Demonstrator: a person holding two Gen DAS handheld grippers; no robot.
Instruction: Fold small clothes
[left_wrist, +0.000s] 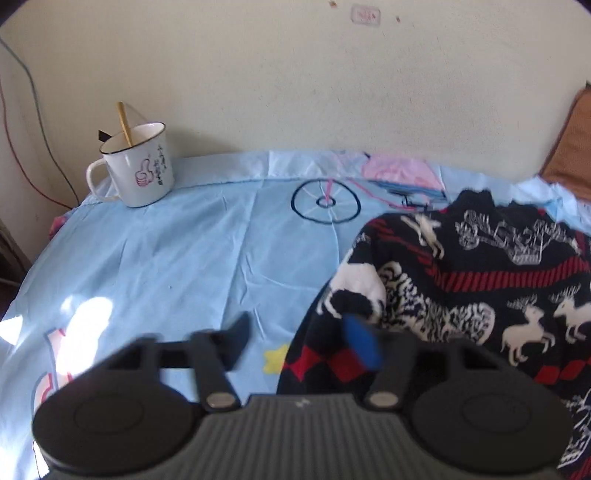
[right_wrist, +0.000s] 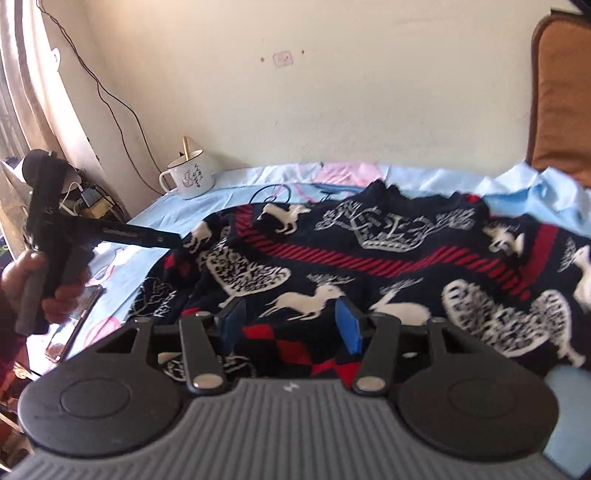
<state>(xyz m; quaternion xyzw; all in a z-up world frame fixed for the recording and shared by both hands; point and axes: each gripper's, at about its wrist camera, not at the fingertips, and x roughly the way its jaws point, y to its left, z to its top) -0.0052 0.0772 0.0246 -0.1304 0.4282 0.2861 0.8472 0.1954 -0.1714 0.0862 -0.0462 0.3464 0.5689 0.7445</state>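
Note:
A dark knitted sweater (left_wrist: 480, 280) with white deer and red stripes lies spread on the light blue bedsheet (left_wrist: 166, 258). In the left wrist view my left gripper (left_wrist: 299, 339) stands open at the sweater's left edge, its blue right pad (left_wrist: 362, 343) over the knit and its left finger over bare sheet. Seen from the right wrist, a hand (right_wrist: 22, 273) holds the left gripper (right_wrist: 179, 242), whose tip reaches the sweater (right_wrist: 369, 258) at its left side. My right gripper (right_wrist: 290, 325) is open just above the sweater's near hem, nothing pinched.
A white enamel mug (left_wrist: 140, 170) with a stick in it stands at the sheet's far left by the wall. A phone (right_wrist: 77, 321) lies on the sheet's left edge. A brown cushion (right_wrist: 561, 110) rises at the right. Cables hang down the wall at the left.

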